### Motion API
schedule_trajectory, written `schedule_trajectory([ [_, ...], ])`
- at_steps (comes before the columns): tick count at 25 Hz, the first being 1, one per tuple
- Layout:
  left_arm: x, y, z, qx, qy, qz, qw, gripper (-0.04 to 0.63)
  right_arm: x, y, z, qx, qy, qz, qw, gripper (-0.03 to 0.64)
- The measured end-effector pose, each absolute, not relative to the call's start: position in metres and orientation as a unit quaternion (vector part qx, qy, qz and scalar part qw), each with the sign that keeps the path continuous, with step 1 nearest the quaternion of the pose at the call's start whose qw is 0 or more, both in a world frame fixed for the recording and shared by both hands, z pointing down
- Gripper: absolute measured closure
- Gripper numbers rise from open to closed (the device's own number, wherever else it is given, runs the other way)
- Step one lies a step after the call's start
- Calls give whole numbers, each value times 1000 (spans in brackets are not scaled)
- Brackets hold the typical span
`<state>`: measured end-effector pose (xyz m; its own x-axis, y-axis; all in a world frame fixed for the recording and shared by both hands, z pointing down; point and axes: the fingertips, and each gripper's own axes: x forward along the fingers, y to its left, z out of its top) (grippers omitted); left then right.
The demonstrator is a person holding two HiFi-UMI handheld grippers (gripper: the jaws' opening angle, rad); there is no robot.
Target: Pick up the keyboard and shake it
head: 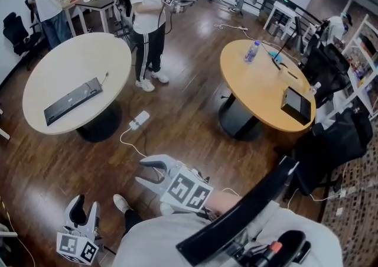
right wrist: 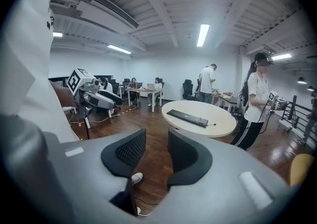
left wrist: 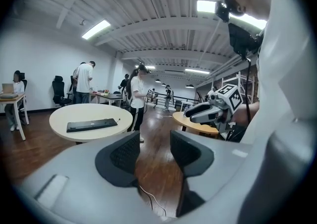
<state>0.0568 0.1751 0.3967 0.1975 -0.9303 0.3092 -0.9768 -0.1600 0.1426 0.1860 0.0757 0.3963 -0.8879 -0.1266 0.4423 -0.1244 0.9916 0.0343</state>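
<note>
Narrowly parted and empty, left claw (head: 84, 204) and right claw (head: 140, 172) should reach the distant flat black keyboard (head: 72, 101) and grip opposite ends.

No words, numbers or brand names can be read in any view. The only printed signs are black-and-white square markers, patterns without letters, on the right gripper's cube (head: 189, 192) and the left gripper's cube (head: 75, 247). The same markers show on the cubes in the two gripper views. The label on the bottle (head: 251, 52) and the key legends on the keyboard (head: 73, 101) are too small to read.
</note>
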Motion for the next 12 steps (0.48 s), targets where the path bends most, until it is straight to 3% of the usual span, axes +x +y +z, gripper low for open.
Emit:
schedule_trajectory([
  [12, 61, 171, 394, 762, -625, 78, 149, 407, 188, 79, 401, 61, -970, -5, 236, 479],
])
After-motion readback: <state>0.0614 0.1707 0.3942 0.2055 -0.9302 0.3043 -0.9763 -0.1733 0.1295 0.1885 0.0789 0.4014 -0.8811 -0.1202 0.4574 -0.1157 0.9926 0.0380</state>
